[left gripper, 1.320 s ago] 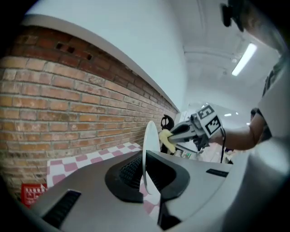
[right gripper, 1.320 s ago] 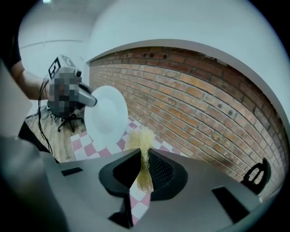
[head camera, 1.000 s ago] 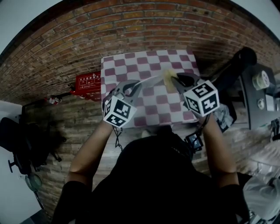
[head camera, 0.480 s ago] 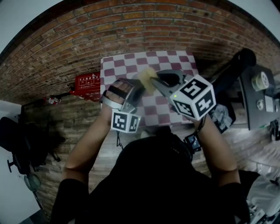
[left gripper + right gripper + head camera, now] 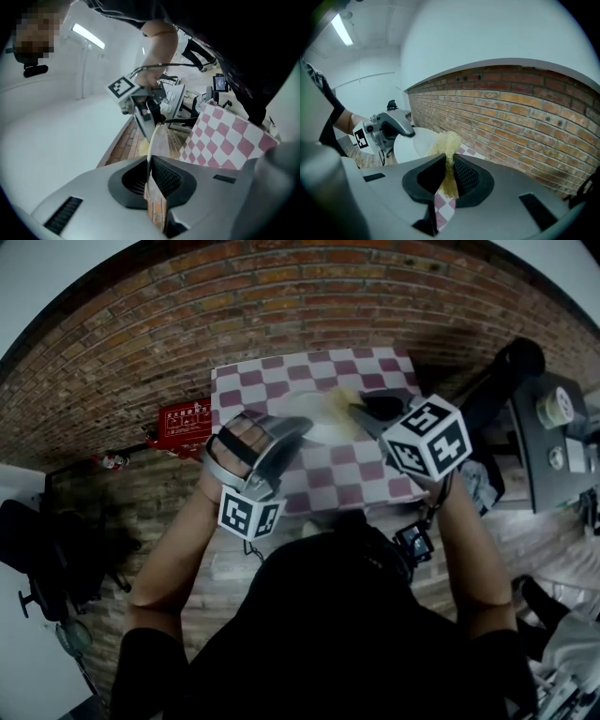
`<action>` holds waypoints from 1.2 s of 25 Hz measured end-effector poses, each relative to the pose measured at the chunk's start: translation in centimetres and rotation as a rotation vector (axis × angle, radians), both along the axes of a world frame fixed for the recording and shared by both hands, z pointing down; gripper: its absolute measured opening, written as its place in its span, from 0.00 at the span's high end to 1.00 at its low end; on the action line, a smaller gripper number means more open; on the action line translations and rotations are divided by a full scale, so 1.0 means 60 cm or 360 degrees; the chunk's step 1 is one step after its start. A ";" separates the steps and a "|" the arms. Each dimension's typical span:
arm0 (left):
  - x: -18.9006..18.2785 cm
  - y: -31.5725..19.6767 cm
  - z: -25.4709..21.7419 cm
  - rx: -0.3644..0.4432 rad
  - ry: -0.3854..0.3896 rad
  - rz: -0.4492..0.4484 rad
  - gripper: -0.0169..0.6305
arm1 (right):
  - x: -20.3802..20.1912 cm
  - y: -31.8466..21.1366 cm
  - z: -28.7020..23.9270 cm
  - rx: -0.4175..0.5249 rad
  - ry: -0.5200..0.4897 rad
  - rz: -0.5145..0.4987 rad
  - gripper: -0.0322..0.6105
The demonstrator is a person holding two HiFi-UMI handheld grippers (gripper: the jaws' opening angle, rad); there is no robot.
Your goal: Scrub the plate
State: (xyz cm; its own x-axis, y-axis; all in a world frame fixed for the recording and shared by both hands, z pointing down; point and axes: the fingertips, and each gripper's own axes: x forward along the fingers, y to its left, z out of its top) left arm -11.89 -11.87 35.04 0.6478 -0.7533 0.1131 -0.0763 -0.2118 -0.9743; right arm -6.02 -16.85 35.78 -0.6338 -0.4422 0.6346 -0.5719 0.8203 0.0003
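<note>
A white plate point(image 5: 314, 420) is held up over the pink-and-white checkered table point(image 5: 375, 474), its face tilted toward me. My left gripper point(image 5: 292, 430) is shut on the plate's rim. In the left gripper view the plate point(image 5: 154, 140) runs edge-on out of the closed jaws of the left gripper point(image 5: 151, 164). My right gripper point(image 5: 358, 409) is shut on a yellow scouring pad point(image 5: 342, 401) that rests against the plate's right side. The right gripper view shows the pad point(image 5: 447, 145) pinched in the right gripper point(image 5: 449, 168), with the plate point(image 5: 415, 143) and the left gripper point(image 5: 389, 126) just beyond.
A red box point(image 5: 178, 423) lies on the brick floor left of the table. A black chair point(image 5: 37, 540) stands at far left. A dark stand and a desk with small items point(image 5: 553, 427) are at right.
The left gripper has rolled over and risen, turning the plate from edge-on to face-up toward me. The right gripper swept the pad left across the plate, then back right.
</note>
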 end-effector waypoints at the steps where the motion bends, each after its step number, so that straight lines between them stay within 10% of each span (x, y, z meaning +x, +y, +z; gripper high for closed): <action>1: 0.002 0.005 -0.006 0.0012 0.0009 0.0028 0.94 | 0.012 -0.008 0.007 -0.0022 0.0006 0.0021 0.88; 15: 0.084 0.098 -0.058 0.0110 -0.0026 0.0473 0.94 | -0.040 -0.023 0.005 -0.0076 0.0161 -0.0279 0.88; 30: 0.056 0.078 -0.054 0.0136 -0.0027 0.0394 0.94 | -0.084 0.089 -0.108 -0.0058 -0.0103 -0.0486 0.88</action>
State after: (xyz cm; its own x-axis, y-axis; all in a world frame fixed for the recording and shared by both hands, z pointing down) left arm -8.52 -7.16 31.78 0.8123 -0.5793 0.0681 -0.0158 -0.1386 -0.9902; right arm -11.04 -11.50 29.28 -0.7734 -0.2029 0.6006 -0.2970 0.9530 -0.0605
